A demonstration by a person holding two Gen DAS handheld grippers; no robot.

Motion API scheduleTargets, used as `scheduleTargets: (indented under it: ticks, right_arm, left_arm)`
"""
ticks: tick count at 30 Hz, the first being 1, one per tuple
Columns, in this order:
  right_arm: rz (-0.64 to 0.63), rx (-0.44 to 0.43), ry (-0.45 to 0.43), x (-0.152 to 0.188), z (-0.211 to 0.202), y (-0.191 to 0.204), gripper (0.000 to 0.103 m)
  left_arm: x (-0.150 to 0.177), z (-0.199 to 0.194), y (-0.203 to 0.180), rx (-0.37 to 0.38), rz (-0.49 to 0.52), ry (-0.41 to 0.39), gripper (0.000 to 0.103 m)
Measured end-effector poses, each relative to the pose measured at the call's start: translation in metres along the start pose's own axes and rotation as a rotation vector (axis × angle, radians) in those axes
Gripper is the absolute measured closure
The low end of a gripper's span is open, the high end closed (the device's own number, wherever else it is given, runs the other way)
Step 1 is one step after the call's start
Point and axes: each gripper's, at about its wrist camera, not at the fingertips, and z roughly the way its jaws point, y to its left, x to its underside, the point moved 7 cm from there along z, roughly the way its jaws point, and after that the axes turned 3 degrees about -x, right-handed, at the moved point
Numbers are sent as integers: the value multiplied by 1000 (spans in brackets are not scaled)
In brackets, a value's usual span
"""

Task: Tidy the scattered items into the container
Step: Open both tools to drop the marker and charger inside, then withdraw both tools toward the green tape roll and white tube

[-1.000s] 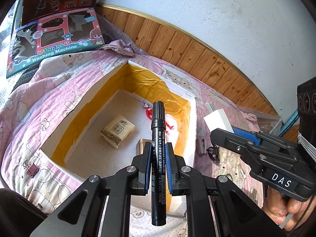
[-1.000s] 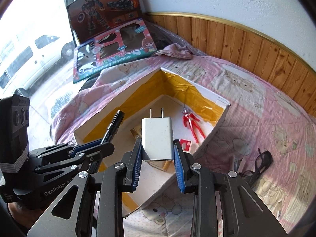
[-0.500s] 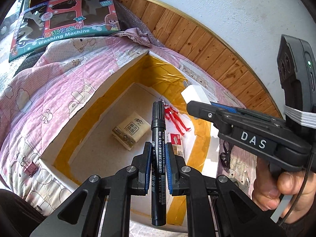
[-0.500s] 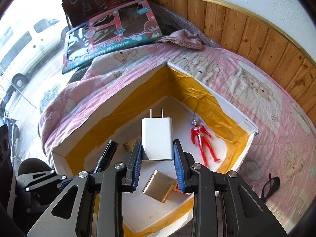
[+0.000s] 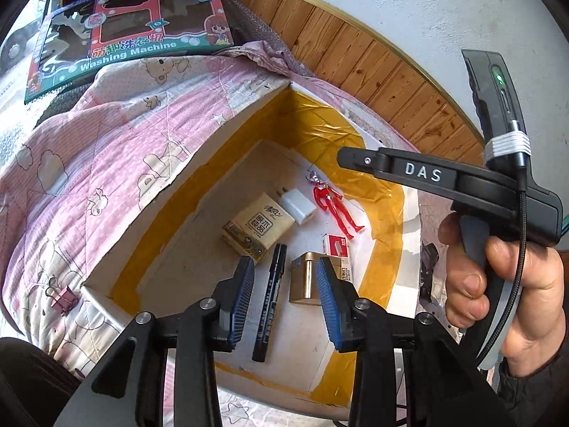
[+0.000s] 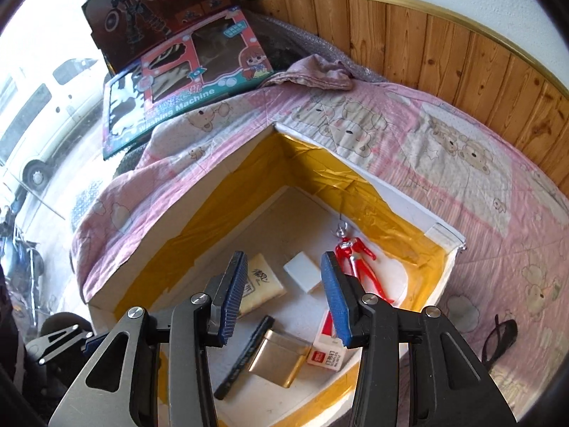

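Both tongs hang over the box with their jaws spread wide and nothing between them. Left tongs (image 5: 286, 297) hover above the near end of the container (image 5: 227, 131), a white foam box lined with yellow tape and sunk into the pink quilt (image 5: 117, 135) that covers the bed. Right tongs (image 6: 282, 297) hover above the same box from the other side; in the left wrist view they show as a black body marked DAS, held by a hand (image 5: 505, 284) over the box's right wall.

On the box floor the black marker (image 5: 270, 299) lies flat, running from the near edge toward the middle, just beside a gold metal case (image 5: 302, 281). A red-and-white small carton (image 5: 338, 252) lies beside the gold case, near the right wall. A tan tissue pack (image 5: 258, 226) lies toward the middle, and the white charger plug (image 5: 297, 204) rests just beyond it, its prongs pointing toward the far corner; whether the two touch I cannot tell. A red toy figure (image 5: 334, 206) lies toward the far right wall.

Outside the box, a pink binder clip (image 5: 64, 299) lies on the quilt near the box's left near corner, and black eyeglasses (image 6: 499, 338) lie on the quilt to the box's right. A toy carton labelled Washing Machine (image 5: 124, 32) lies at the far left edge of the bed.
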Motion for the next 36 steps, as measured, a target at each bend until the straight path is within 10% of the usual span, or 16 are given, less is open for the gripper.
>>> scheduleTargets:
  ticks: [14,26,36]
  right_arm:
    - [11,-8,-273,128,-152,9,57]
    - [410,62,-244,271,-183,-91,57]
    - [619,155,-241,321,-213,-174,57]
  left_arm:
    - [35,-75,-67,-90,277,-176,65]
    - [123,-55,-169,74,459,-5,65]
    - [169,-18,-239,173,519,137,65]
